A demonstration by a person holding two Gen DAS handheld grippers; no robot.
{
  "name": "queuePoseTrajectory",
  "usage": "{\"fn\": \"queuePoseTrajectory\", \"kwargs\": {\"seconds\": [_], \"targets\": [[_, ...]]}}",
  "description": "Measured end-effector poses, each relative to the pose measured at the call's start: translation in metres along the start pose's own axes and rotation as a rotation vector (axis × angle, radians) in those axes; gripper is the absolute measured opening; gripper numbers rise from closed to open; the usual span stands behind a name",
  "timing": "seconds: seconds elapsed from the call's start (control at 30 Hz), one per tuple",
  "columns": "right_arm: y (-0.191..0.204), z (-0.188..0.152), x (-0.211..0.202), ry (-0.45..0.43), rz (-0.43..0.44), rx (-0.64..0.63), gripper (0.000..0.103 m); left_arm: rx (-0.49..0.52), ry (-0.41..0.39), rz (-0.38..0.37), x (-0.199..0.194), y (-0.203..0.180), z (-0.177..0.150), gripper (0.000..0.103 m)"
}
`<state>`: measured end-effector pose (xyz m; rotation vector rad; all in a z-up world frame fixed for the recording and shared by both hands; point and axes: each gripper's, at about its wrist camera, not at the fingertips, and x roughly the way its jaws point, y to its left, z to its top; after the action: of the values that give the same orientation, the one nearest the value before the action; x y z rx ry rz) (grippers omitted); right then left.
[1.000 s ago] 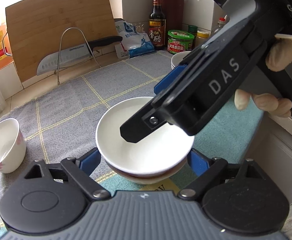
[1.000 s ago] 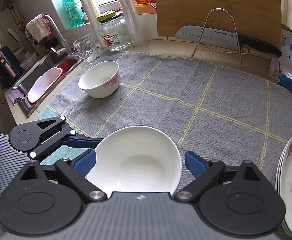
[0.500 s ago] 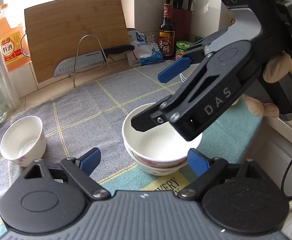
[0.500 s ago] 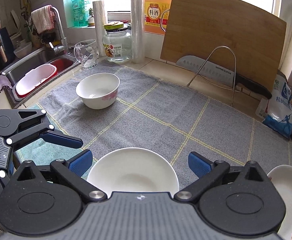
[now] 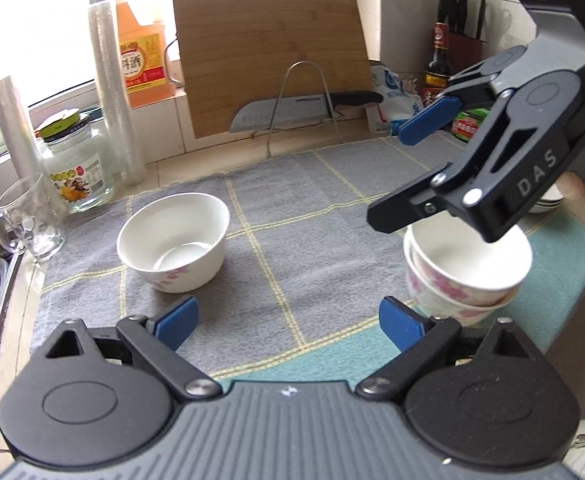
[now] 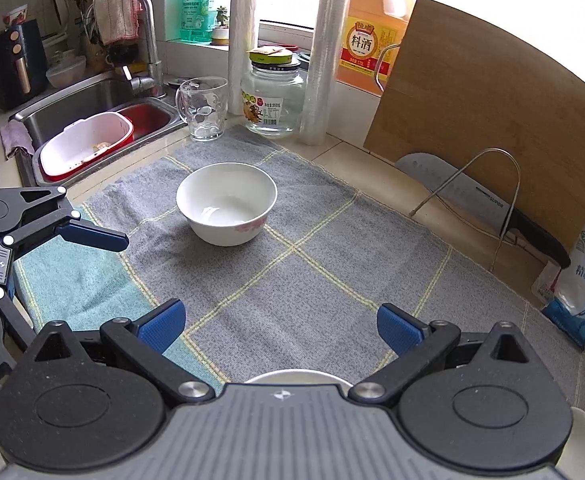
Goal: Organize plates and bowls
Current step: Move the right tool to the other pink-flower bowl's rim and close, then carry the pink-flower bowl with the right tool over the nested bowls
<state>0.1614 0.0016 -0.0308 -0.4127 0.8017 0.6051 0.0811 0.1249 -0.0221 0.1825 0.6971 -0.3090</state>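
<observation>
- Judged risk: the two nested white porcelain bowls with pink flower print (image 5: 466, 276) stand near the front edge of the grey checked cloth with yellow lines (image 5: 292, 216); the upper bowl looks slightly tilted in the lower, so a knock from either tool passing close could tip the pair
- Judged risk: the lone white floral bowl (image 6: 226, 203) sits well apart near the middle of the cloth; gripping its smooth rim off-centre could let it slip or drag the cloth
- The left gripper (image 5: 288, 322) has its blue pads spread wide and the jaws are opening further, with only cloth between them; it holds nothing
- The right gripper (image 6: 280, 326) also stands wide apart and empty, hovering just over the nested pair, touching nothing I can see
- A stack of white plates (image 5: 548, 202) lies behind it, mostly hidden
</observation>
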Motion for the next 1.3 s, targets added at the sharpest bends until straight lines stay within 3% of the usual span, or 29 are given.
{"fn": "queuePoseTrajectory", "kwargs": {"seconds": [0.3, 0.47, 0.8, 1.3], "targets": [[0.015, 0.036, 0.037, 0.002, 0.073, -0.031, 0.103, -0.069, -0.004, 0.159, 0.029, 0.044, -0.002, 0.097], [0.018, 0.054, 0.059, 0.008, 0.131, -0.028, 0.103, -0.061, -0.015, 0.203, 0.047, 0.052, -0.003, 0.097], [0.004, 0.075, 0.109, 0.049, 0.201, -0.008, 0.103, -0.039, -0.023, 0.168, 0.078, 0.059, -0.001, 0.096], [-0.009, 0.092, 0.157, 0.104, 0.255, 0.009, 0.101, -0.034, -0.043, 0.102, 0.092, 0.067, 0.004, 0.094]]}}
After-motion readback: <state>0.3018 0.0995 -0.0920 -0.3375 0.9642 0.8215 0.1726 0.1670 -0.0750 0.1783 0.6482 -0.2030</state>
